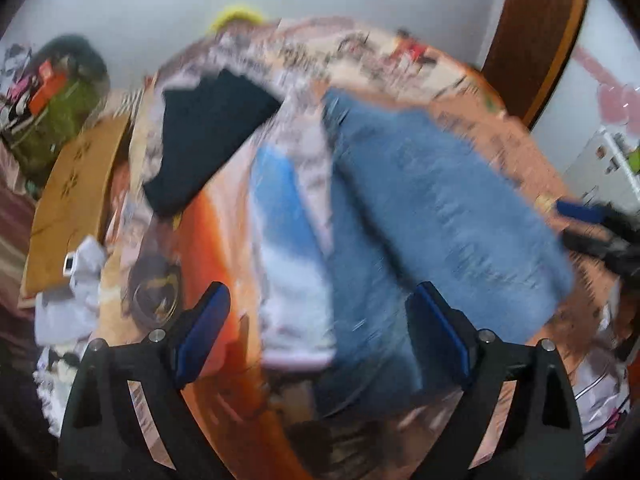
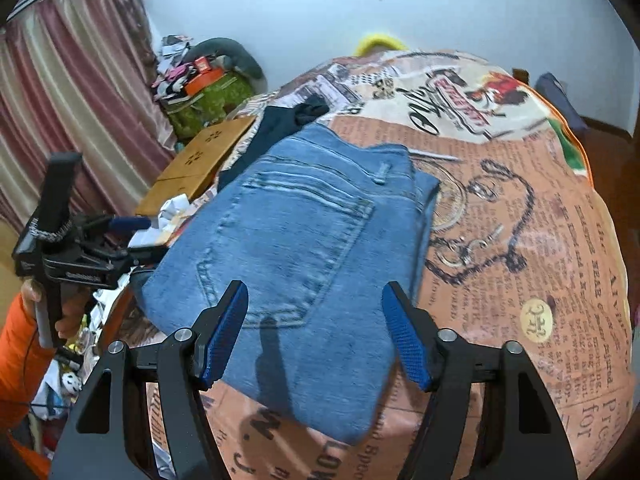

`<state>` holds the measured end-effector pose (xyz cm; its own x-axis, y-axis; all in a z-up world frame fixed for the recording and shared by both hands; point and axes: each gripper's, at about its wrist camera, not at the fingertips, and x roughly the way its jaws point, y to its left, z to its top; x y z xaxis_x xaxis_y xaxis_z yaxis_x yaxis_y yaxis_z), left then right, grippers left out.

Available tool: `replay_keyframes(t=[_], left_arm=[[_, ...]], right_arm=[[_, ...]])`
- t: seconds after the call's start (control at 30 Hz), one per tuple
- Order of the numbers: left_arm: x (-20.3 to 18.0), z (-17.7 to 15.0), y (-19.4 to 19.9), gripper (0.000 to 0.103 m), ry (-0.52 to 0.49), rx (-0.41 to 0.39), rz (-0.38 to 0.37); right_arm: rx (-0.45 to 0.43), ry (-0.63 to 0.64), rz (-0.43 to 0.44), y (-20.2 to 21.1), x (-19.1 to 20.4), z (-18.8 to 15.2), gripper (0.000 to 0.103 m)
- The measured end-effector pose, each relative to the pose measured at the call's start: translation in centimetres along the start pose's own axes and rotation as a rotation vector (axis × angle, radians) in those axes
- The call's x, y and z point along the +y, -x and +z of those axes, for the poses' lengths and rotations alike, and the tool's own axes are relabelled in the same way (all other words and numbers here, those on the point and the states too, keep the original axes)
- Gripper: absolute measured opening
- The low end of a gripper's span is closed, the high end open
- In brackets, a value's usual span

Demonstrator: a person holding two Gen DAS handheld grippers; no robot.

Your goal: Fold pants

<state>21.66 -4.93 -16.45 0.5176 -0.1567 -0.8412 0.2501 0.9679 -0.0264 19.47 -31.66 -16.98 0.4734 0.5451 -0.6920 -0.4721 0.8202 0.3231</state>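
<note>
Newspaper-print bed cover (image 2: 520,240) holds the blue denim pants (image 2: 304,240), folded into 1 neat bundle. Both grippers, left (image 1: 320,336) and right (image 2: 316,332), have released fingers grasping nothing. Folding looks nearly done.

"NEAR", perhaps "LOW", on bedspread (image 2: 560,240)

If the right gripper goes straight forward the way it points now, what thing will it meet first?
Most likely the folded blue jeans. The right gripper is open, holds nothing, and points down at the denim near the back pocket. Nothing shows between the fingertips and the cloth, though the gap is hard to judge.
</note>
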Motion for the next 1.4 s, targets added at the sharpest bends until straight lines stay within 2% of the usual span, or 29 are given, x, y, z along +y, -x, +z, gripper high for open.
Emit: replay_keyframes(t=[0.07,0.1,0.13,0.17,0.27,0.37,0.43,0.57,0.63,0.67,0.77,0.87,0.97,1.13,1.37,1.4], left_arm=[[-1.5,0.7,-0.1,0.081,-0.045,-0.019,-0.004],[-2.1,0.8,-0.6,0.070,-0.074,-0.008,0.010],[-2.5,0.8,-1.4,0.066,-0.094,0.010,0.024],[-2.8,0.5,-2.5,0.066,-0.102,0.033,0.026],[-1.9,-0.5,-3.0,0.067,-0.092,0.024,-0.005],[-0.8,-1.5,-2.4,0.068,-0.073,0.025,-0.031],[-0.5,-2.0,-1.9,0.070,-0.071,0.025,-0.037],[0.1,-2.1,-0.7,0.070,-0.073,0.021,-0.006],[0.6,-1.7,-0.4,0.069,-0.061,0.016,0.051],[1.2,-1.2,-0.4,0.069,-0.049,0.008,0.073],[2.6,0.6,-0.6,0.069,0.005,0.002,0.078],[3.6,3.7,-1.3,0.071,0.050,-0.013,0.063],[3.4,6.6,-2.4,0.077,0.046,-0.026,0.053],[2.1,11.3,-5.8,0.086,0.032,-0.018,-0.002],[-0.1,14.3,-13.1,0.085,-0.010,0.104,-0.072],[-0.3,14.4,-14.0,0.082,-0.020,0.119,-0.079]], right_arm=[[0.006,0.021,-0.006,-0.6,0.4,0.1,0.052],[0.023,0.034,-0.014,-1.3,0.6,0.1,0.051],[0.044,0.039,-0.022,-1.9,0.6,-0.1,0.049],[0.069,0.041,-0.031,-2.7,0.5,-0.4,0.047],[0.102,0.034,-0.012,-3.8,-0.3,-1.7,0.047],[0.105,0.031,0.002,-2.8,-0.9,-2.1,0.044],[0.116,0.032,-0.017,-2.1,-1.4,-2.3,0.044],[0.143,0.019,-0.084,-1.1,-3.0,-3.2,0.045],[0.132,-0.021,-0.086,-0.6,-4.2,-3.1,0.047],[0.120,-0.040,-0.092,-0.3,-4.7,-2.8,0.047],[0.072,-0.071,-0.124,0.0,-5.8,-1.2,0.047],[0.030,-0.112,-0.088,-0.3,-6.9,0.8,0.047],[0.011,-0.119,-0.080,-1.7,-7.6,3.1,0.047],[0.046,-0.135,-0.053,-5.8,-9.1,6.0,0.047],[0.133,-0.206,0.015,-12.3,-11.2,8.8,0.047],[0.144,-0.211,0.030,-12.9,-11.3,9.0,0.045]])
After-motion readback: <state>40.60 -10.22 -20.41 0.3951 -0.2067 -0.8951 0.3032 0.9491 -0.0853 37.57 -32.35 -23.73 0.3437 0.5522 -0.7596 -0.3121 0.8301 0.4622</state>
